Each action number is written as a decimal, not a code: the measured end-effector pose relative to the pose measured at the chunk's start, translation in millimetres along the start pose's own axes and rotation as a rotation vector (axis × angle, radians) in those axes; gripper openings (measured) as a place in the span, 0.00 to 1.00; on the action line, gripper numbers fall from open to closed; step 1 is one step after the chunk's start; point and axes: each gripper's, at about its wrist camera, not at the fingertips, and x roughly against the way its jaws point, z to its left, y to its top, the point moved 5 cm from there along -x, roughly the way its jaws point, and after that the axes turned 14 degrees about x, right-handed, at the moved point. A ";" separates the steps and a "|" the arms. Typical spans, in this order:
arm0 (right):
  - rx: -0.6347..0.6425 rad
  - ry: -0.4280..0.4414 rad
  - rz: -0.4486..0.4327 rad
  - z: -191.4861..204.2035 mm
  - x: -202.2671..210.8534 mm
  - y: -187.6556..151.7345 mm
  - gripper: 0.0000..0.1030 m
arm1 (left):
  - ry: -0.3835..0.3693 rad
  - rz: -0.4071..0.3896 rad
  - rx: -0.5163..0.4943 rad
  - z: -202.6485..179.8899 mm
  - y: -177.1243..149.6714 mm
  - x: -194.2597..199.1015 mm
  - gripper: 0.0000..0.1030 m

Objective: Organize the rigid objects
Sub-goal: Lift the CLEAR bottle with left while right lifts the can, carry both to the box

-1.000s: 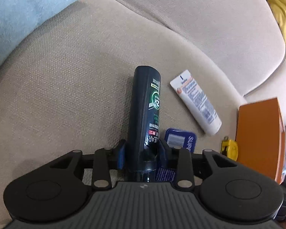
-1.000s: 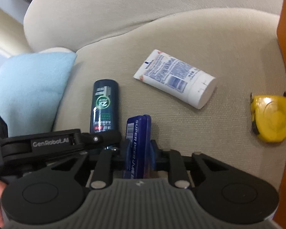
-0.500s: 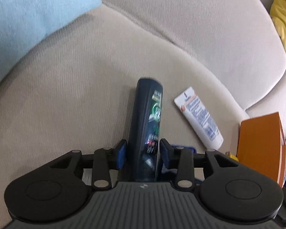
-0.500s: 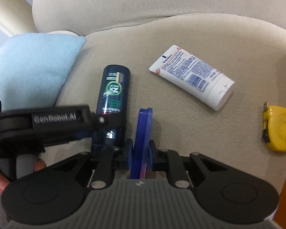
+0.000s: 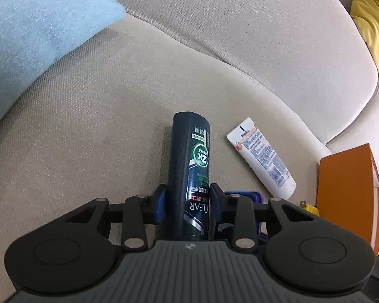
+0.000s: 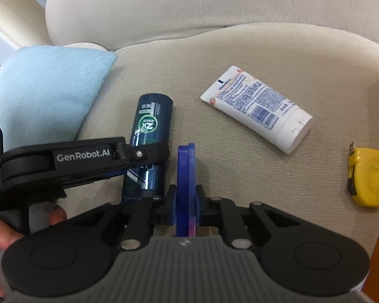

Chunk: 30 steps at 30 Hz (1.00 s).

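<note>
A beige sofa (image 6: 252, 166) fills the room's near side, its woven seat cushion carrying everything, its rounded backrest (image 6: 189, 7) rising behind. A pale blue pillow (image 6: 48, 93) leans in the left corner of the seat. An orange box (image 5: 346, 189) stands at the right end, and past the sofa's arm something yellow (image 5: 374, 25), cloth by the look of it, lies in the far corner.

On the seat, the left gripper (image 5: 187, 203) has its jaws closing on a dark bottle (image 5: 189, 174), the blue pads pressed to both sides near its cap end; the bottle lies along the cushion with its base pointing toward the backrest. A hand (image 6: 2, 237) holds that gripper's handle from the left.

Just beside the bottle on its right, the right gripper (image 6: 185, 202) is closing its jaws on a flat blue case (image 6: 185, 174), held on edge, pads tight against both faces.

A white lotion tube (image 6: 257, 108) lies slantwise farther up the seat, apart from the bottle, cap toward the right. A yellow tape measure (image 6: 369, 176) rests near the orange box, well clear of the tube.
</note>
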 end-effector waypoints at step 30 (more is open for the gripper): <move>-0.077 -0.026 -0.247 -53.0 184.4 -23.6 0.13 | -0.257 0.046 -0.193 -145.3 -78.4 86.4 0.37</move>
